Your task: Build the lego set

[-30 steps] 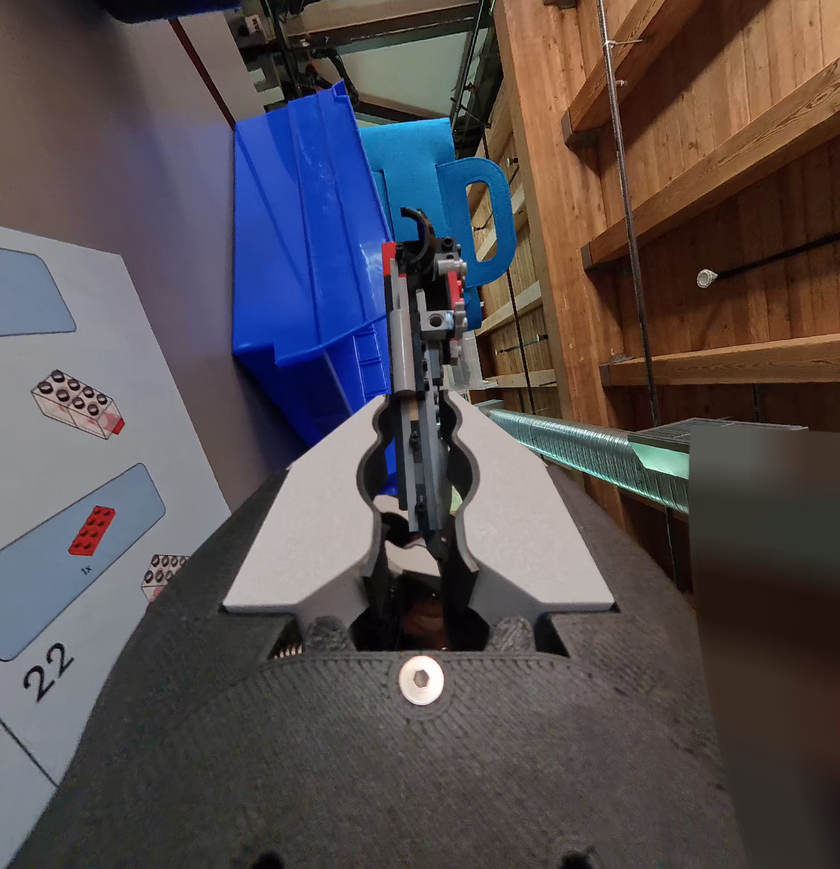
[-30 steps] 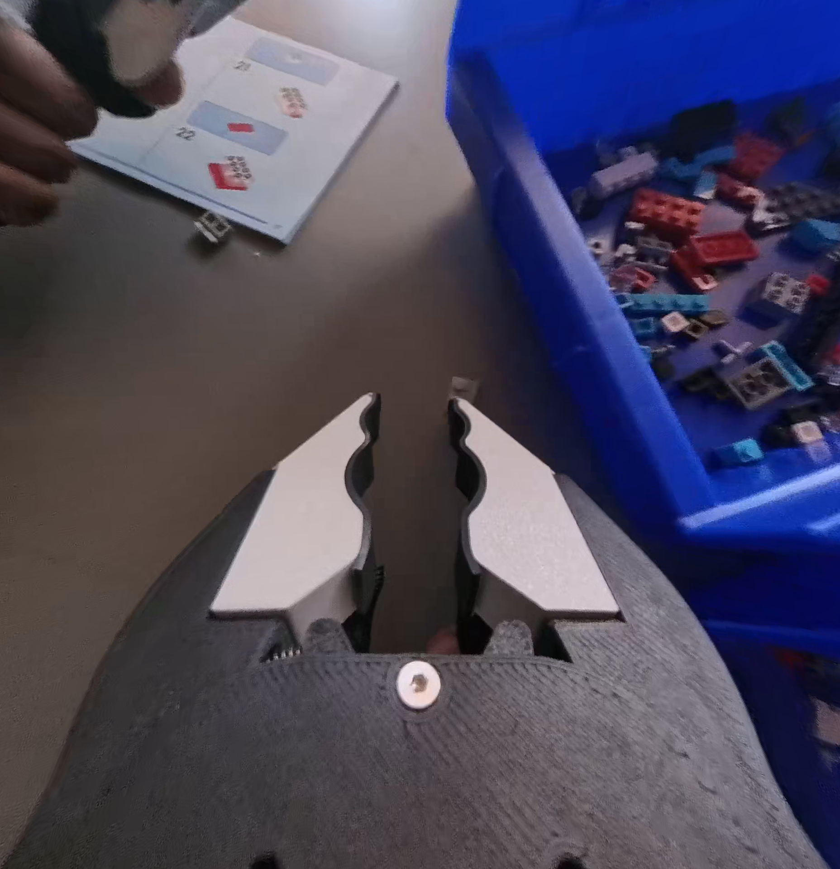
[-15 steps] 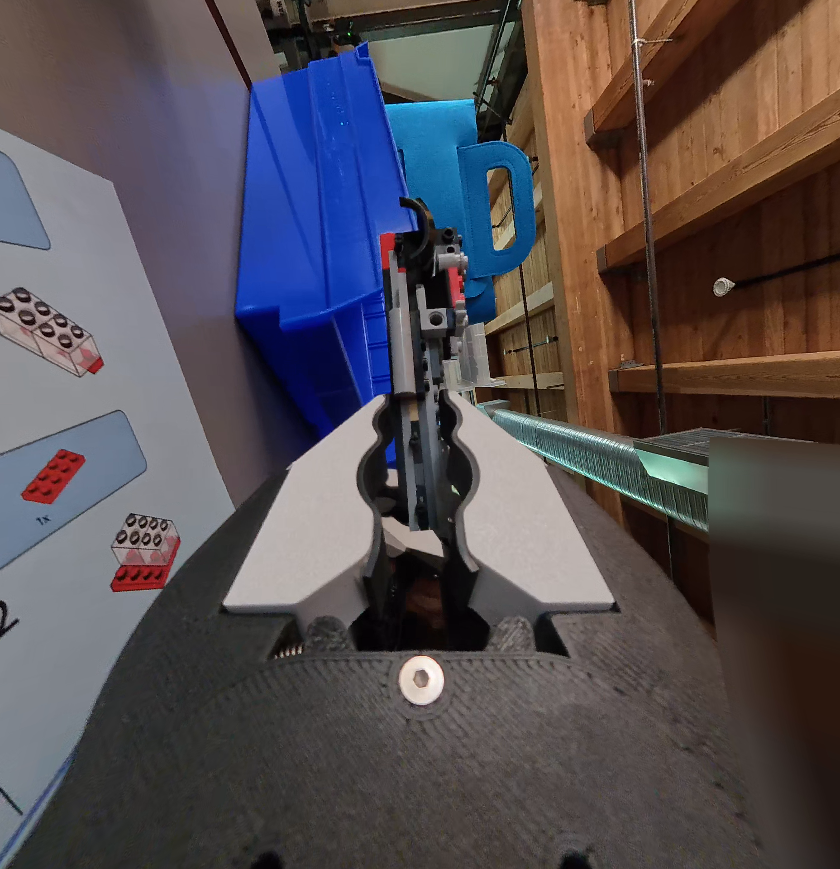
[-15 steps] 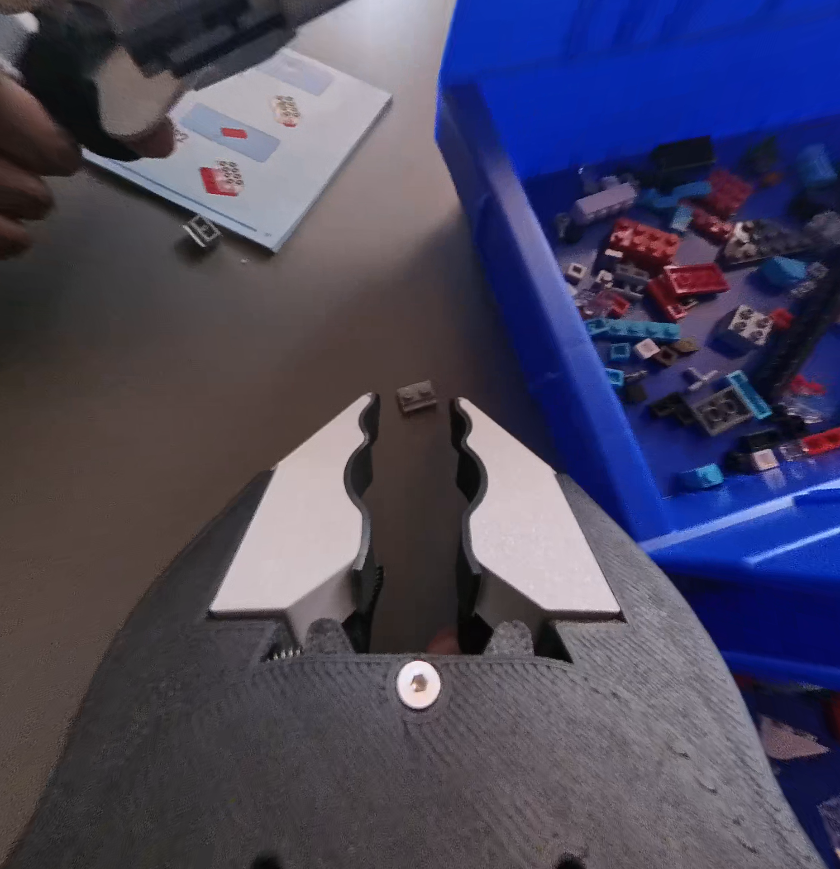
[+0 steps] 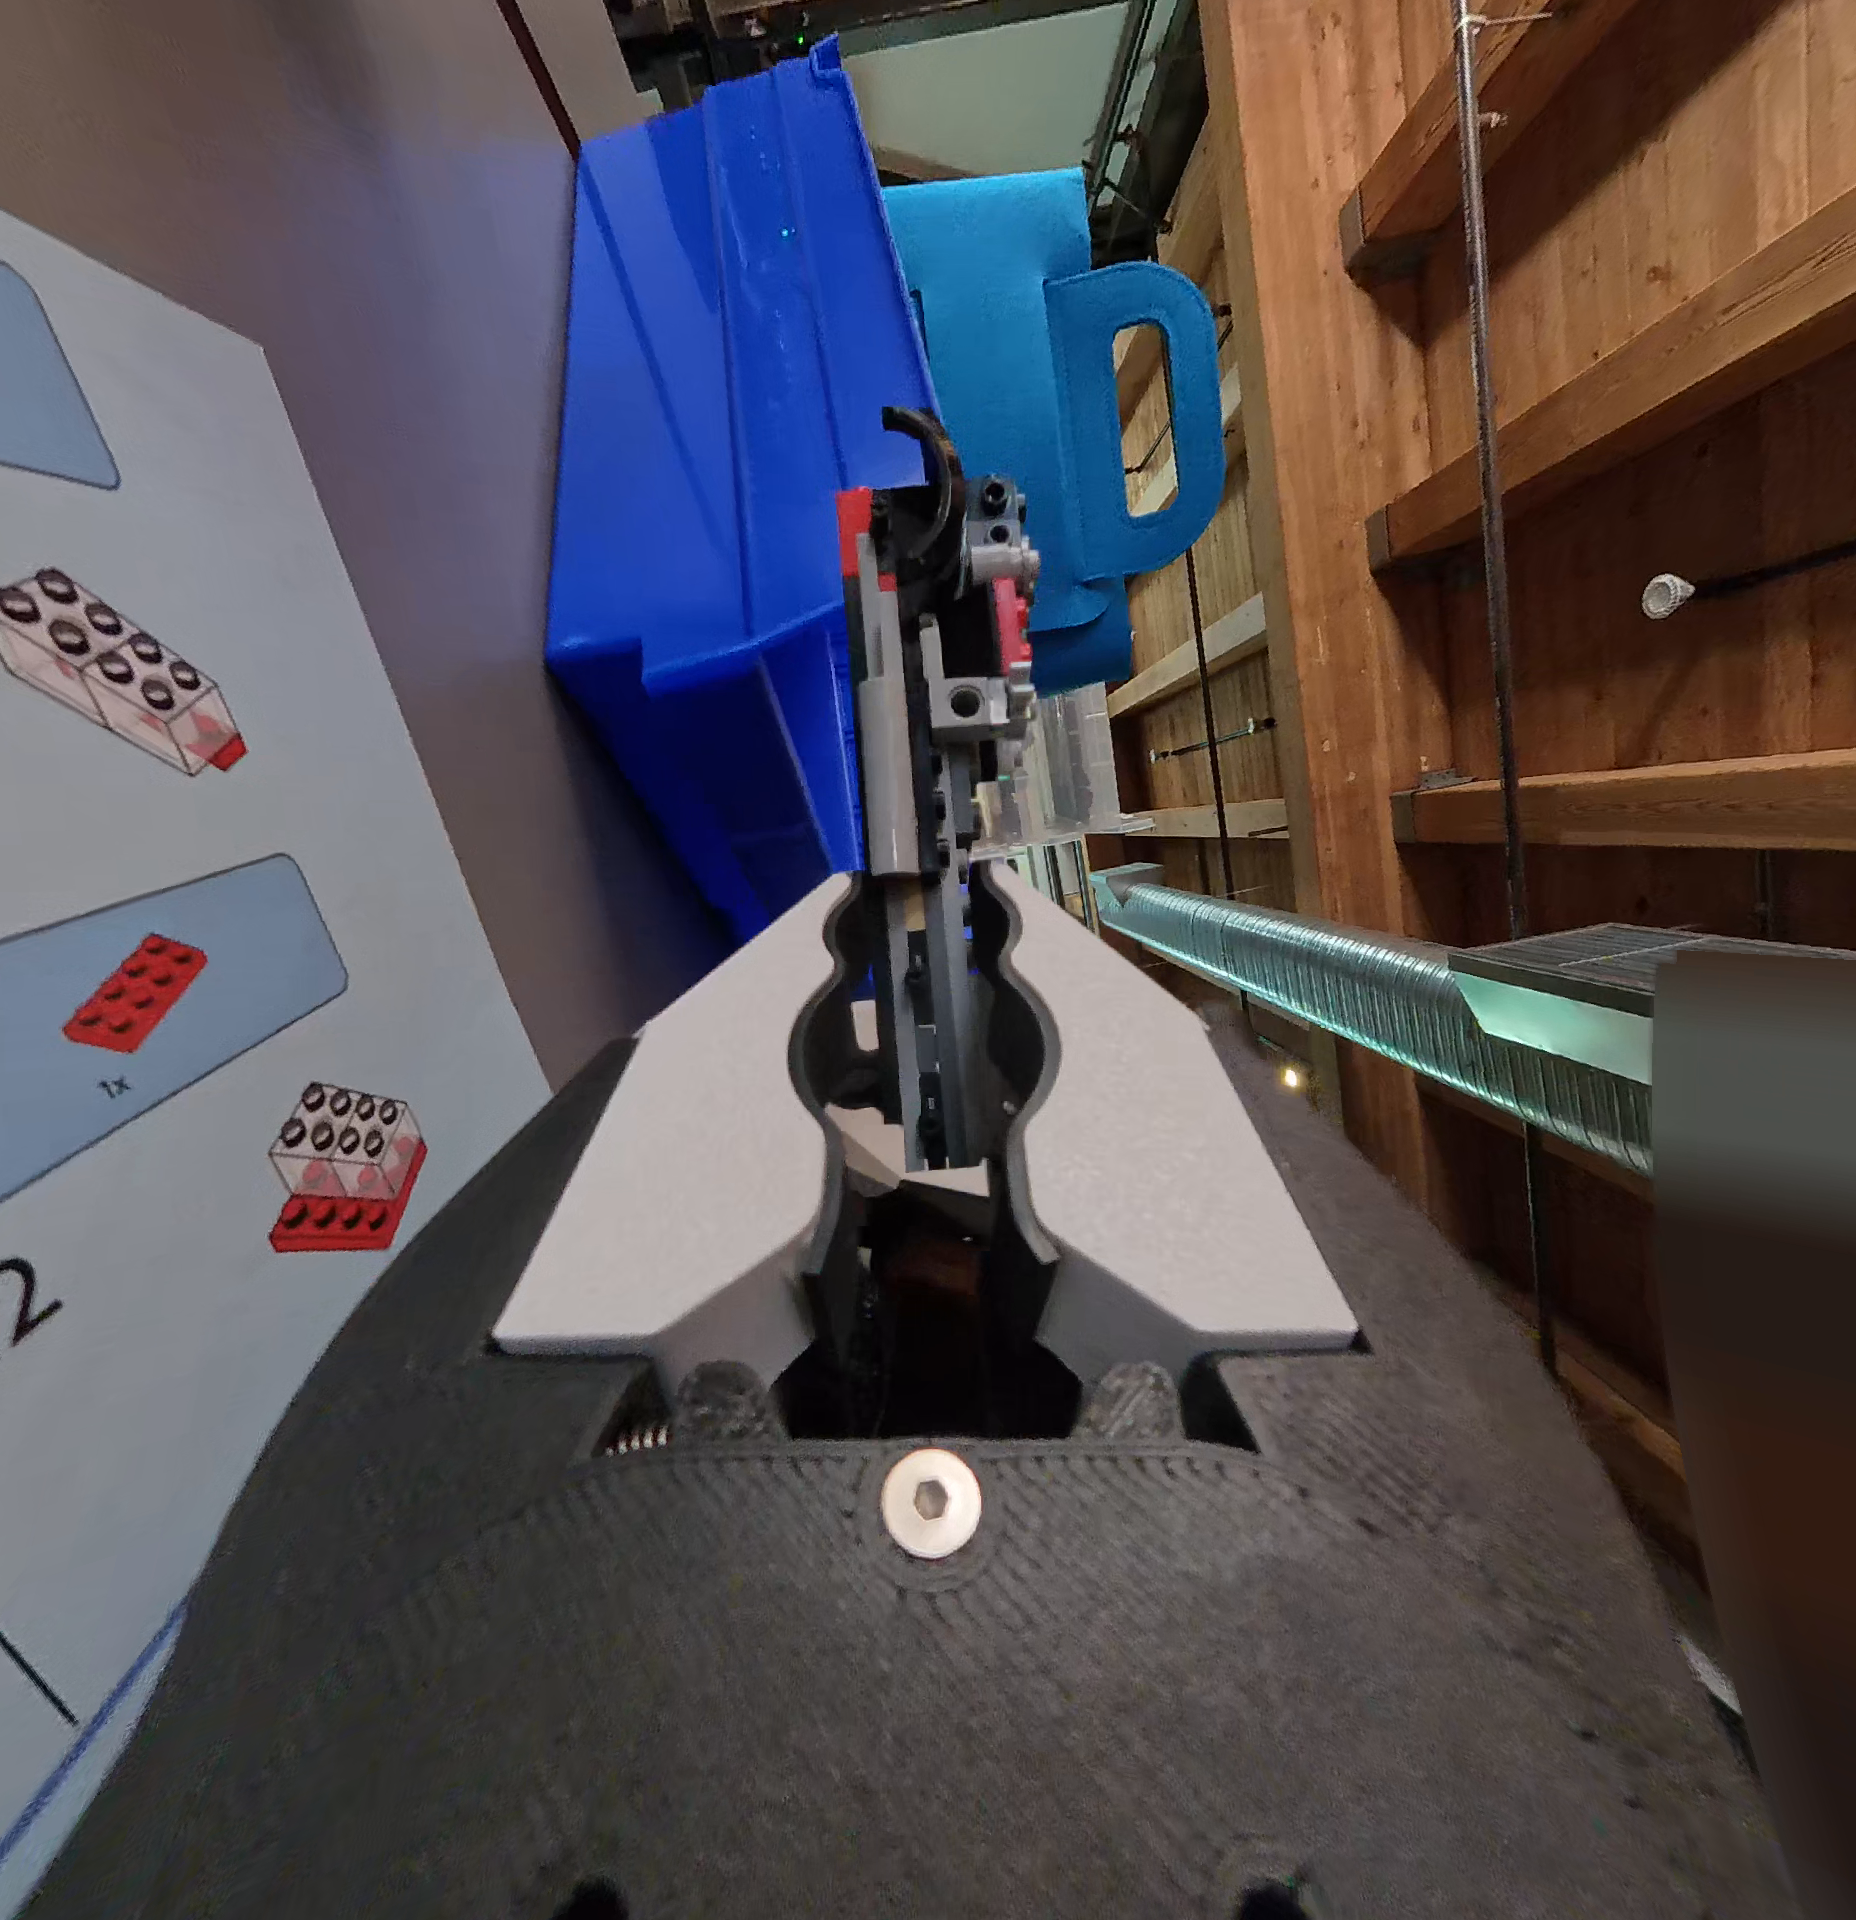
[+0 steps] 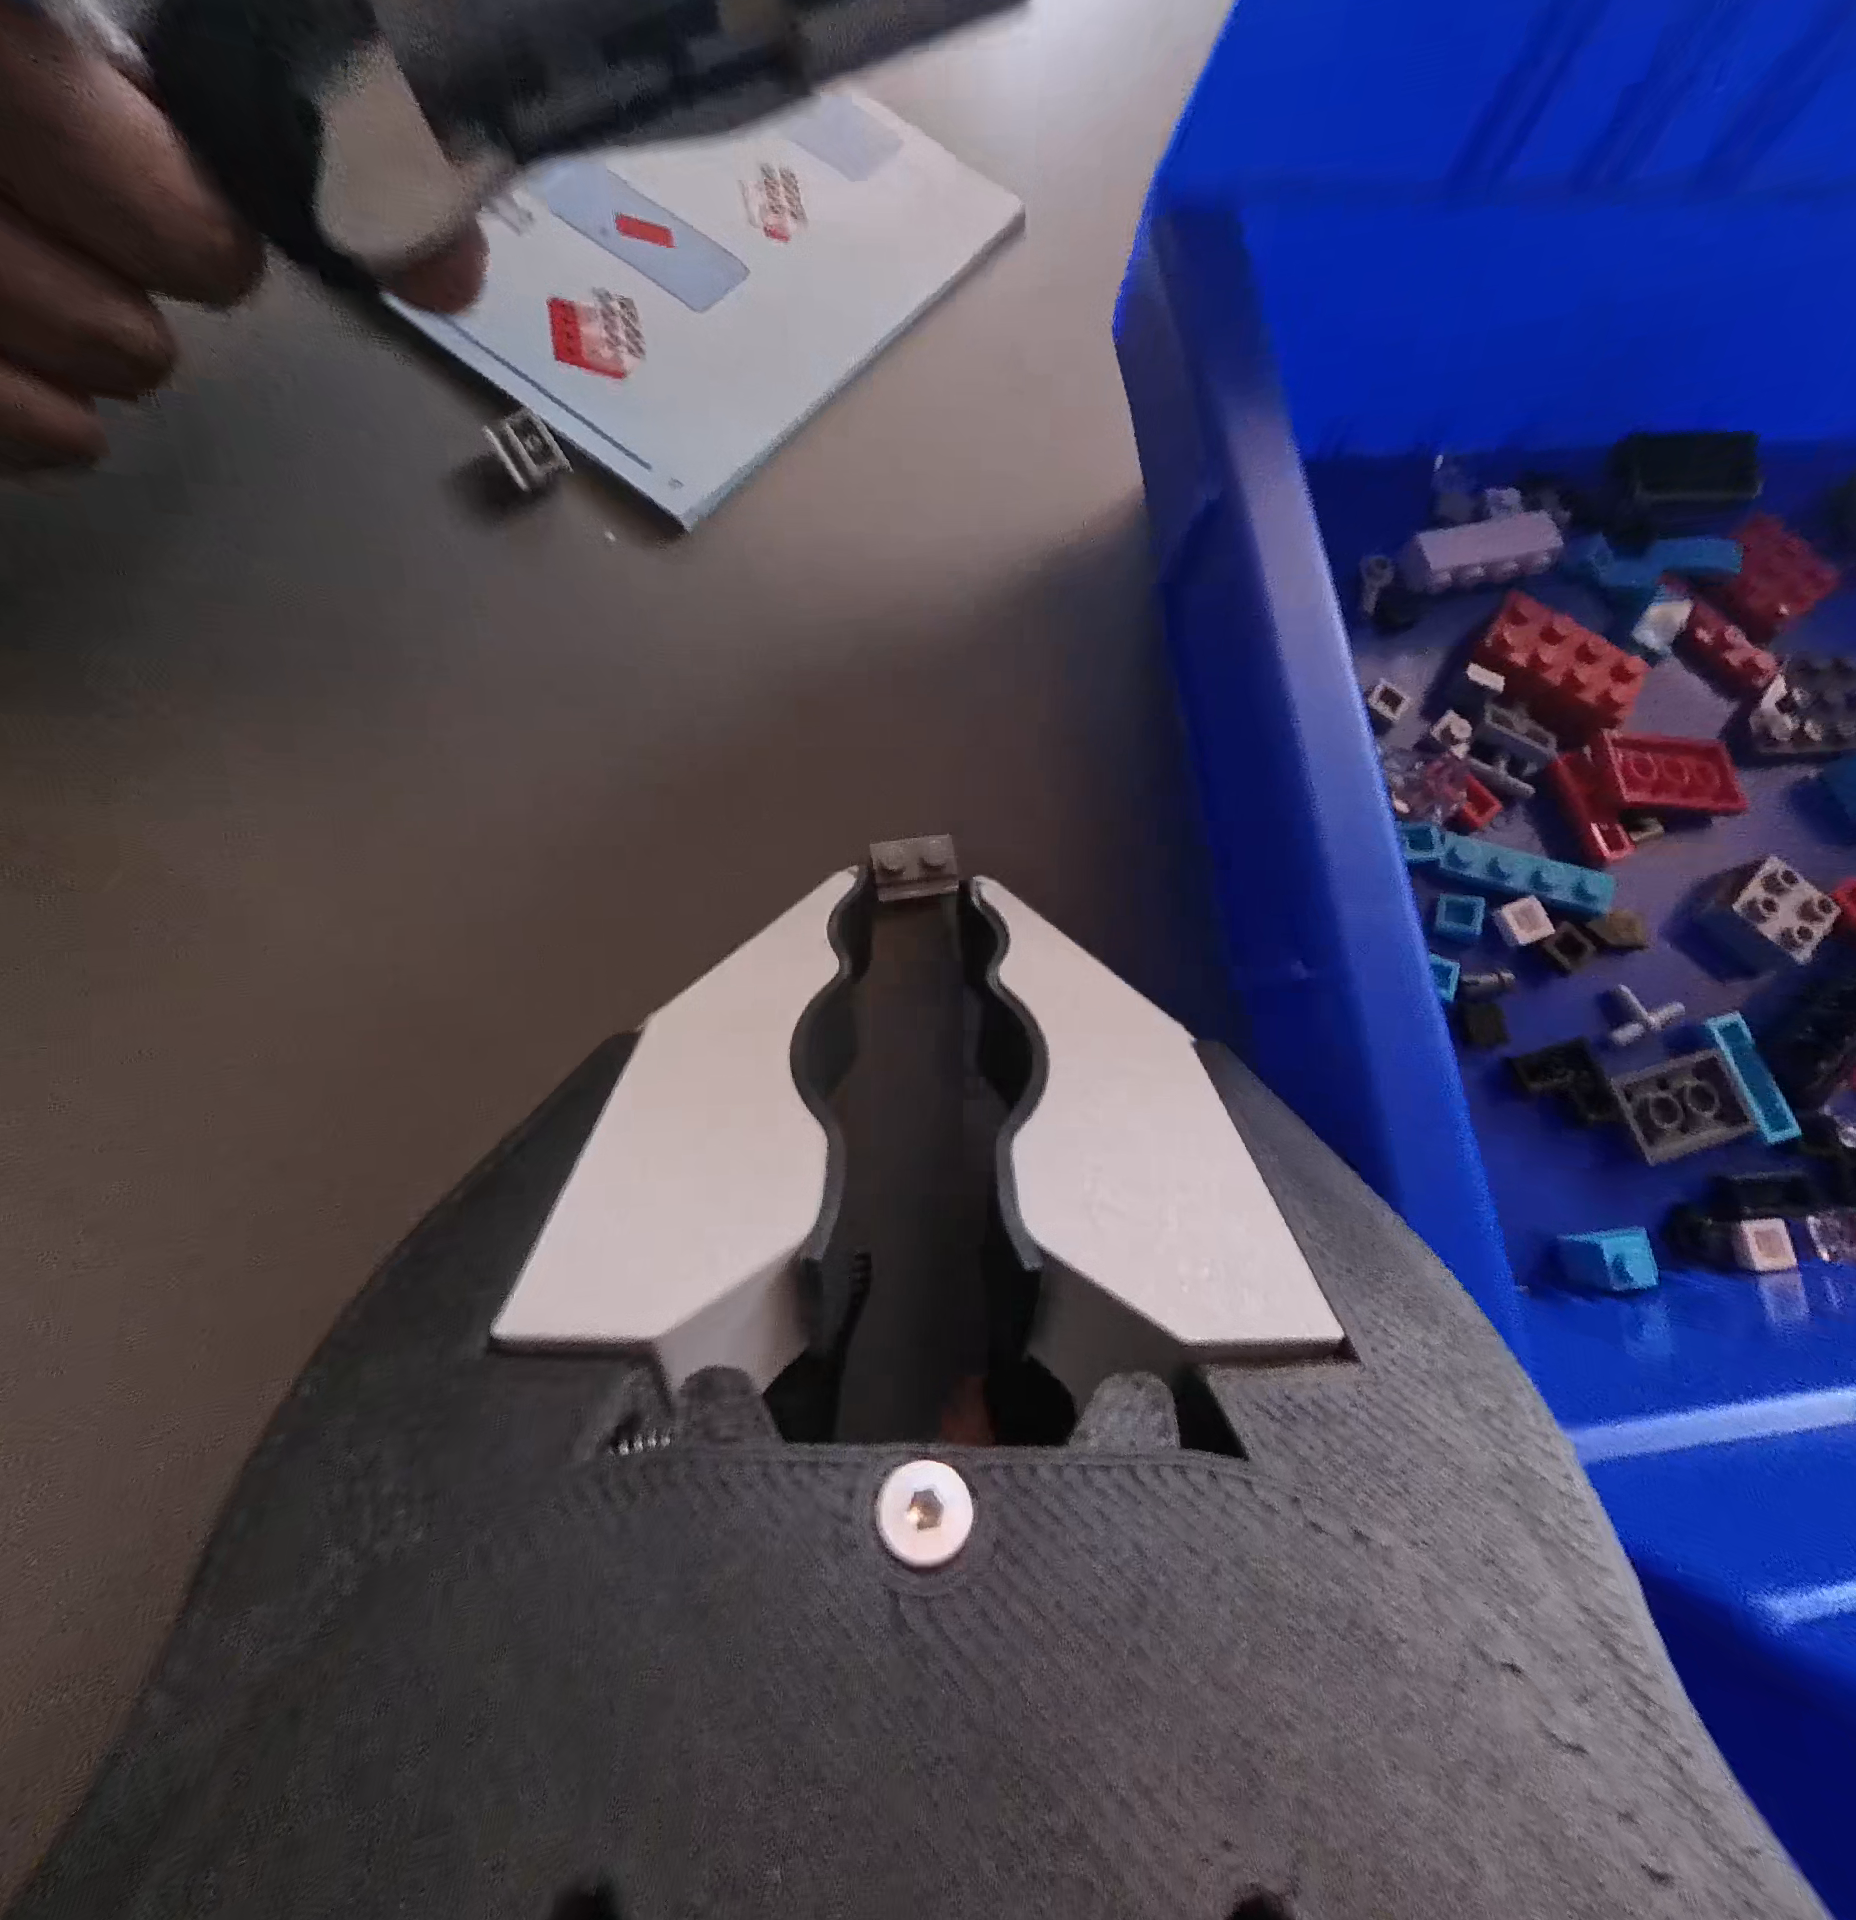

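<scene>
Right gripper (image 6: 911, 888) nearer — plate (image 6: 912, 871) at fingertips

Bin (image 6: 1267, 727): solid bright blue. Loose bricks (image 6: 1630, 790) inside it: red, teal, grey, black, white. Held assembly (image 5: 924, 727): grey and black with red accents. Small plate (image 6: 913, 868): dark grey. Booklet (image 6: 758, 291): pale blue-white pages, red brick diagrams. Table (image 6: 384, 831): plain grey-brown. Gripper fingers (image 6: 695, 1174): light grey on black textured bodies. Felt bag (image 5: 1017, 364): teal blue.

Lighting: even and soft, moderately bright.
Left wrist view is sharp centrally, with wide-angle stretching at its edges. In the right wrist view, the hand (image 6: 82, 239) at the desk's (image 6: 280, 831) far left edge is motion-blurred.
</scene>
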`<control>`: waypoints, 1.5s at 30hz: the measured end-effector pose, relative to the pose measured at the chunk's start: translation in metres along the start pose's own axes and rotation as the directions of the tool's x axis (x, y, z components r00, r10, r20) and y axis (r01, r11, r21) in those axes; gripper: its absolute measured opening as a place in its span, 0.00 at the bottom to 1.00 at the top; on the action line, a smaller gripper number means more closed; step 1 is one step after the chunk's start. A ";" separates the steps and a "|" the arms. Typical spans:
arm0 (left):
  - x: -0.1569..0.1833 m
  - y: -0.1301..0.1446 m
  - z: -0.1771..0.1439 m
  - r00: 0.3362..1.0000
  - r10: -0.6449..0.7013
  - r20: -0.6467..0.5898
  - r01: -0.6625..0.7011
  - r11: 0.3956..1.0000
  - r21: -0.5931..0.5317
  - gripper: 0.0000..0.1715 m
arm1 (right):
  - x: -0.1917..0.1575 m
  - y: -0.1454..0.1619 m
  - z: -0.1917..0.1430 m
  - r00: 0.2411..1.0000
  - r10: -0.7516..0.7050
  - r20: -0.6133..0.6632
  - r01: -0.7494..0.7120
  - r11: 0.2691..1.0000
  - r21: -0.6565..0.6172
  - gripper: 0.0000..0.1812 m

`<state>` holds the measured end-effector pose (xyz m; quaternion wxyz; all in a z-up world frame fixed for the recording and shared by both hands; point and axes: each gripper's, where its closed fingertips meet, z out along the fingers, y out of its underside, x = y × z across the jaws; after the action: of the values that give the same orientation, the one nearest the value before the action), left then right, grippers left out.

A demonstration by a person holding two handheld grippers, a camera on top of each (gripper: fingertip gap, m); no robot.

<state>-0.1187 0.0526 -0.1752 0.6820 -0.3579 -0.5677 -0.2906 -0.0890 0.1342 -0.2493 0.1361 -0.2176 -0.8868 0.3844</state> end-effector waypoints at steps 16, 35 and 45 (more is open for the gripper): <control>0.006 0.026 0.000 0.994 -0.092 -0.051 0.089 0.994 -0.069 0.11 | -0.016 -0.113 -0.011 0.987 -0.152 0.046 0.144 0.979 0.142 0.09; 0.000 0.028 0.001 0.991 -0.124 -0.053 0.120 0.990 -0.075 0.11 | -0.013 -0.102 -0.002 0.984 -0.175 0.030 0.173 0.983 0.059 0.09; 0.001 0.026 0.001 0.990 -0.129 -0.060 0.125 0.990 -0.072 0.11 | -0.012 -0.103 -0.003 0.985 -0.168 0.026 0.166 0.983 0.077 0.09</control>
<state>-0.0980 0.0684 -0.1779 0.6675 -0.3343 -0.5569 -0.3640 -0.1068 0.0672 -0.1720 0.1614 -0.1309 -0.8891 0.4079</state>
